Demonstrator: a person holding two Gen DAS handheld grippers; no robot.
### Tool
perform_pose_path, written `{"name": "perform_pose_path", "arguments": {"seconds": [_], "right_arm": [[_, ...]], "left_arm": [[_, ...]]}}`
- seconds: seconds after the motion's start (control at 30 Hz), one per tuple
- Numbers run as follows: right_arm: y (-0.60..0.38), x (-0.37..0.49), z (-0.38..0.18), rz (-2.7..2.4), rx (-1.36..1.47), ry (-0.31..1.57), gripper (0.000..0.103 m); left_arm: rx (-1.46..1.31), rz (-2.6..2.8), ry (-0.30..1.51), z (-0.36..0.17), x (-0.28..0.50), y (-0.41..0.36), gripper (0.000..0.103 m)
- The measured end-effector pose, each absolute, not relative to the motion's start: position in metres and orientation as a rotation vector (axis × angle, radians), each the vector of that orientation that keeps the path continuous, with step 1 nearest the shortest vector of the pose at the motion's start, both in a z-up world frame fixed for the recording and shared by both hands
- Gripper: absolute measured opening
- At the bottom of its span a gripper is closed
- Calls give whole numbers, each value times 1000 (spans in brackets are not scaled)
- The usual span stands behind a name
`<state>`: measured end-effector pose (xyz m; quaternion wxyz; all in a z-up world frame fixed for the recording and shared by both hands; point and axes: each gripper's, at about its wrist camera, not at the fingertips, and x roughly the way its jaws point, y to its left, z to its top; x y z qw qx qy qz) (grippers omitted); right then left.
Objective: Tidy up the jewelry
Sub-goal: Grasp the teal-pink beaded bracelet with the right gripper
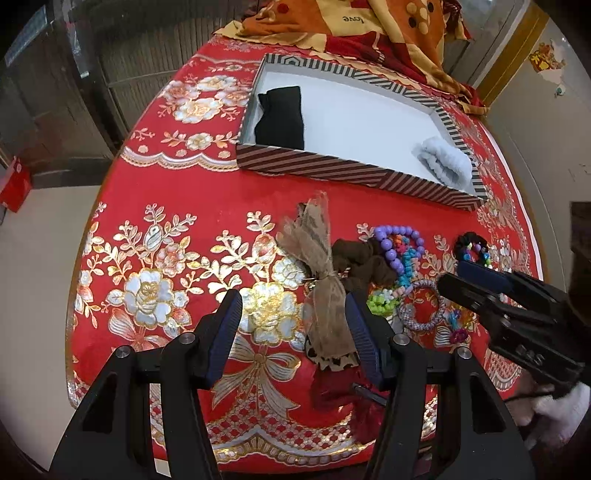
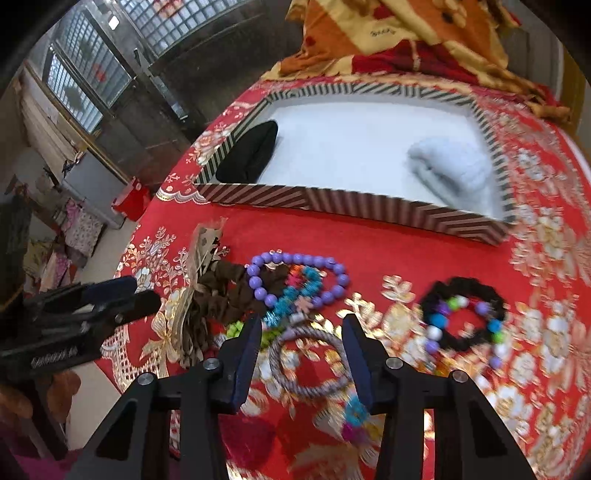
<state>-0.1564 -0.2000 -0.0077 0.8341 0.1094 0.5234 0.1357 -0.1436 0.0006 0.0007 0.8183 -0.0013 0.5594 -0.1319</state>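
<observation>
A: What do we have nearest the cameras?

B: Our left gripper [image 1: 293,306] hangs over the red floral tabletop [image 1: 147,221] with its jaws wide apart, nothing pinched. The tan ribbon bow [image 1: 321,280] lies just inside its right finger; we can't tell if they touch. Our right gripper [image 2: 301,332] has its jaws partly apart and bracketing the lavender braided bracelet [image 2: 306,365], pads not pressing on it. That view is blurred at the edges.

A: The jewelry itself?

B: All loose on the tabletop in a row in front of the box. Left to right we see the bow, then a brown scrunchie [image 1: 358,258] with a purple bead bracelet [image 2: 295,277] lying over it. A teal beaded piece [image 2: 295,295] sits inside the purple loop. A lime-green bit [image 1: 382,301] lies just beside the braided bracelet. Further right, apart from the cluster, is a black scrunchie with coloured beads [image 2: 461,314]. A small teal-and-magenta piece [image 2: 354,417] lies near our right finger, too blurred to identify.

A: Behind them?

B: A striped shallow box [image 1: 332,173], white inside. It holds a folded black cloth [image 1: 282,118] at its left end and a pale fluffy item [image 1: 448,162] at its right. No jewelry is in it.

A: Any writing?

B: Only on the orange blanket [image 1: 332,22] at the far edge: "love", upside down to us. The embossed text on both gripper bodies isn't legible.
</observation>
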Motion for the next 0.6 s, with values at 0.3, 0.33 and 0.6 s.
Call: {"name": "perform_pose_path", "arguments": {"seconds": [0.3, 0.33, 0.6], "right_arm": [[-185, -129, -31, 312, 211, 1165, 33], [-185, -127, -33, 313, 214, 1175, 33], [-187, -128, -32, 332, 213, 1157, 16]], "left_arm": [[-76, -250, 1218, -6, -133, 22, 58], [-78, -251, 1218, -6, -133, 22, 58], [-89, -259, 1244, -11, -124, 21, 58]]}}
